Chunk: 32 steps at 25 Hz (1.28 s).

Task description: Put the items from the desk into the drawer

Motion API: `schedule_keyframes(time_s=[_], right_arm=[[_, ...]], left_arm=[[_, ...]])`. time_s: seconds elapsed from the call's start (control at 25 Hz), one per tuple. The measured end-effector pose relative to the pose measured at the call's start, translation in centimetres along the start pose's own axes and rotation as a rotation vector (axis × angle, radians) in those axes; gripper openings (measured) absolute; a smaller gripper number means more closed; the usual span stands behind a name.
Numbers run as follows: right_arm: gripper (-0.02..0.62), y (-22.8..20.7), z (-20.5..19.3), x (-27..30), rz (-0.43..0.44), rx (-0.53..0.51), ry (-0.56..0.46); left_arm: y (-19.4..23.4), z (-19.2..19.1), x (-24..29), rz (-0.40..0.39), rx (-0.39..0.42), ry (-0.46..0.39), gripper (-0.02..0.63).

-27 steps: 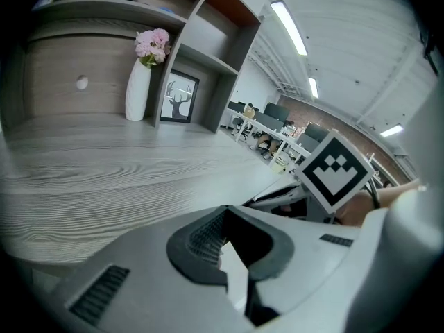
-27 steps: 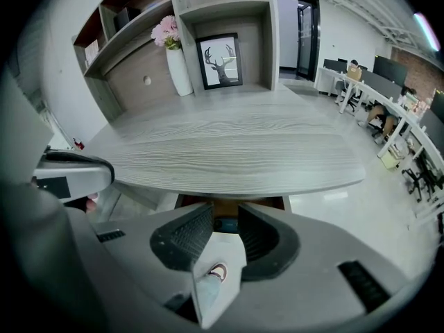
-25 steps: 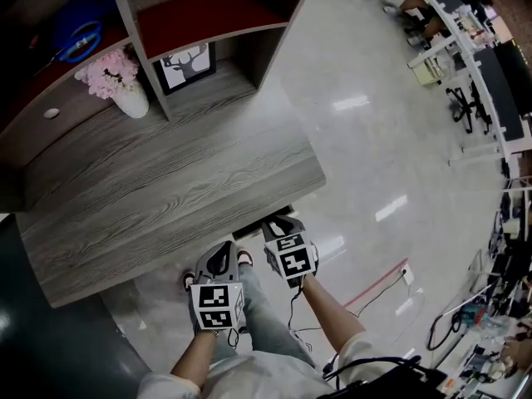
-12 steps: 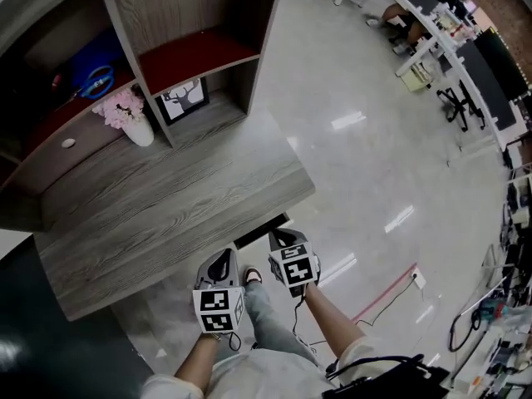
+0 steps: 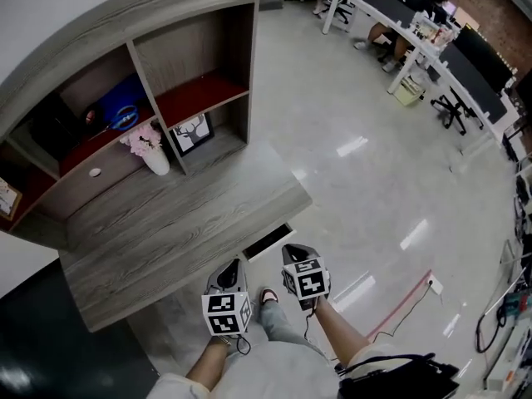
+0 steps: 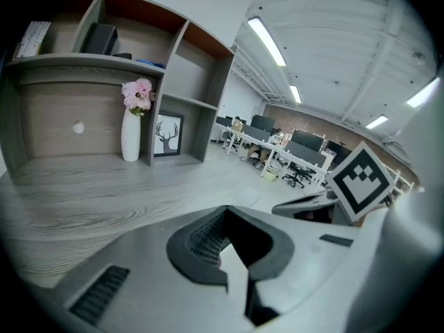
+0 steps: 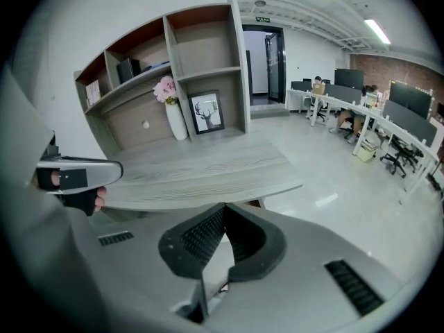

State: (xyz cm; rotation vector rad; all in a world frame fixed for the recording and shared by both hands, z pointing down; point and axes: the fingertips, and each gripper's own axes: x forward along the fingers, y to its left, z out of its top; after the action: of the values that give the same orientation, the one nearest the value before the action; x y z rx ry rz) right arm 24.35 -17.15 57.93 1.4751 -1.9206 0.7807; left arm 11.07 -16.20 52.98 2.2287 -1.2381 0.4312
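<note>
**Both claws shut and empty at the desk's edge**

The right claw (image 7: 222, 207) had just been closing, and its jaws met with nothing between them. The left claw (image 6: 225, 210) was pressed shut too, holding nothing. Both hung just off the desk's (image 5: 183, 223) near edge, by the drawer (image 5: 268, 242) — a narrow dark slot. At the desk's back stood a vase of pink flowers (image 5: 156, 158) beside a framed deer picture (image 5: 191, 134).

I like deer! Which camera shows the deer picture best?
The right gripper view: the deer picture faces the camera, whole and bright. The left gripper view shows it at a slant. The head view shows it tiny, from above.
</note>
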Motion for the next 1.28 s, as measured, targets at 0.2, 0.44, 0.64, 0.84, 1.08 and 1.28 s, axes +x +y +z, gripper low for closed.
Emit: schedule_keyframes(time_s=[0.2, 0.44, 0.64, 0.84, 1.08, 1.28], right_arm=[[-0.002, 0.4, 0.7, -1.9, -0.017, 0.009, -0.046], [-0.002, 0.9, 1.5, -4.6, -0.026, 0.010, -0.099], [-0.002, 1.3, 2.6, -5.1, -0.029, 0.026, -0.147], [-0.002, 2.0, 3.2, -5.5, -0.027, 0.004, -0.159], [-0.002, 2.8, 4.1, -5.5, -0.016, -0.011, -0.182], [-0.002, 3.2, 4.5, -5.4, -0.008, -0.012, -0.191]], left_arm=[[-1.2, 1.4, -1.4, -0.027, 0.049, -0.036, -0.002], [-3.9, 3.3, -3.0, -0.074, 0.122, -0.084, -0.002], [-4.2, 4.9, -2.9, -0.092, 0.144, -0.119, -0.002], [-3.7, 5.5, -2.9, -0.092, 0.113, -0.126, -0.002], [-3.3, 6.3, -3.0, -0.087, 0.114, -0.145, -0.002], [-3.4, 6.4, -3.2, -0.088, 0.124, -0.144, -0.002]])
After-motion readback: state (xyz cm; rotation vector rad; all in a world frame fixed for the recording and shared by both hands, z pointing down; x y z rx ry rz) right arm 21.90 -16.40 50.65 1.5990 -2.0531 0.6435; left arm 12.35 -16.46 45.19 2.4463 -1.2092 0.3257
